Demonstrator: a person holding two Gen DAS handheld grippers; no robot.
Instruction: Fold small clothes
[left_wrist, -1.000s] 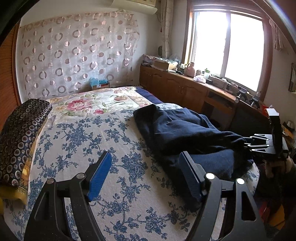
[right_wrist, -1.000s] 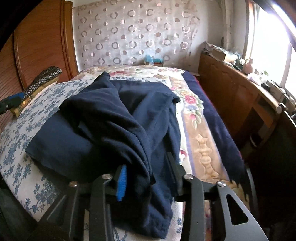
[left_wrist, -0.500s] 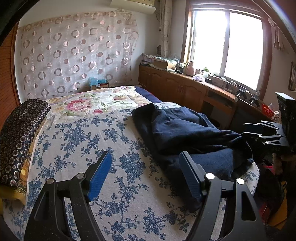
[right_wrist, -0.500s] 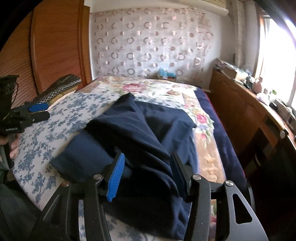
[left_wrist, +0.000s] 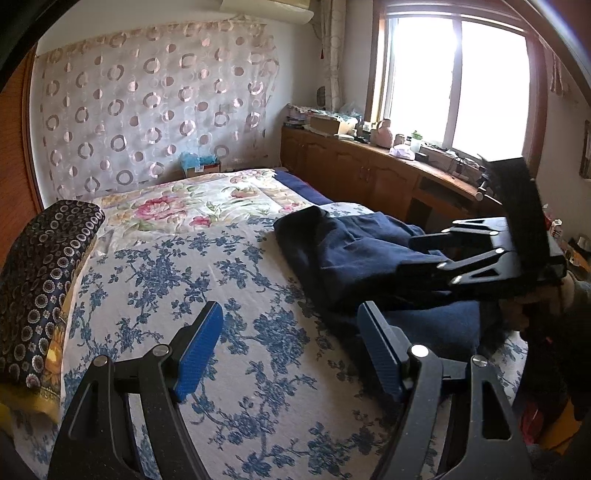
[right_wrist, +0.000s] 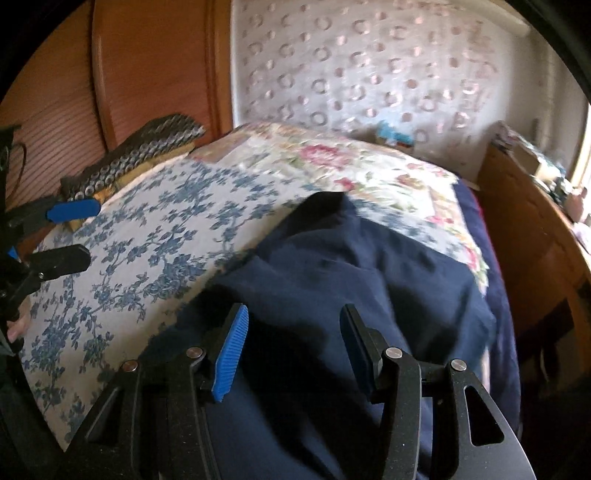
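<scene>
Navy garment (left_wrist: 354, 251) lies bunched on the bed (left_wrist: 155, 258); both grippers (left (left_wrist: 291, 354), right (right_wrist: 291, 350)) hover there, fingers wide apart, empty.

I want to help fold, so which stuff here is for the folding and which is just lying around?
For the folding:
navy garment, crumpled on the bed
left gripper, open, empty
right gripper, open over the garment

Just lying around:
pillow at the bed's edge
floral bedspread
blue box by the curtain
clutter on the cabinet
</scene>
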